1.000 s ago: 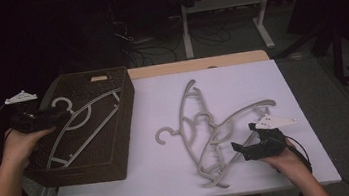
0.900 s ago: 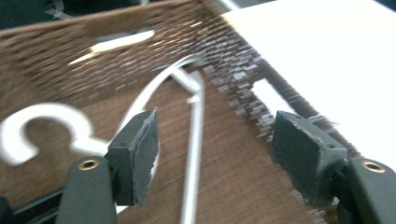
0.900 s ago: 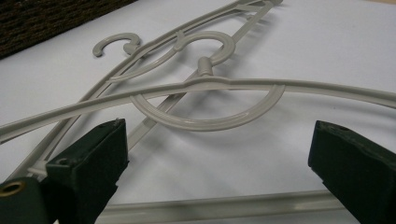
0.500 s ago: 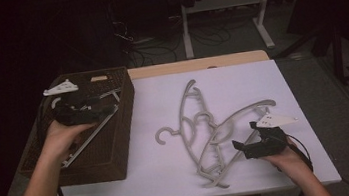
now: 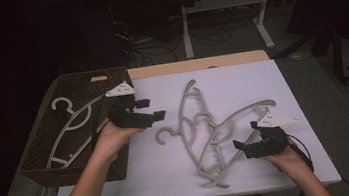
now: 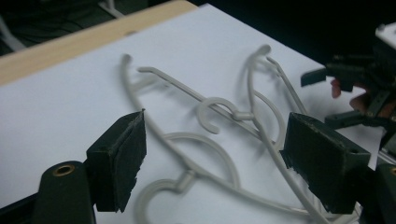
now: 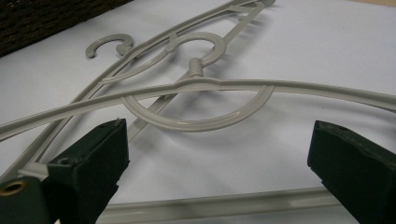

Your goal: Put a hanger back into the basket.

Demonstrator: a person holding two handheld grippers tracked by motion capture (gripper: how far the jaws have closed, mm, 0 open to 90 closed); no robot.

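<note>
The left claw [image 5: 152, 108] is hanging just past the right rim of the basket [image 5: 38, 150], over the white sheet [image 5: 240, 77] covering the counter [image 5: 198, 64]. Its jaws have just been opening and are standing wide apart with nothing between the pads. In the left gripper view the pads [image 6: 119, 163] are framing the pile of hangers [image 6: 219, 140] lying ahead on the sheet, apart from the jaws.

The right claw [image 5: 248, 137] is sitting low at the near right of the pile, jaws spread wide and gripping nothing. In the right gripper view one hanger's straight bar [image 7: 210, 204] is running across between the two pads [image 7: 98, 158], while a curved shoulder [image 7: 201, 84] is crossing farther out; whether the pads are touching the bar I cannot tell.

The grey hangers [image 5: 207, 134] are lying tangled in the middle of the sheet, hooks and shoulders overlapping, one hook [image 5: 164, 135] curling out toward the left claw. Crossed arms of the pile are lying between the two claws.

Left of the sheet, the dark woven basket is holding one pale hanger [image 5: 72, 125], lying flat on its bottom with its hook toward the far left corner. The left forearm [image 5: 90, 189] is crossing the basket's near right corner.
</note>
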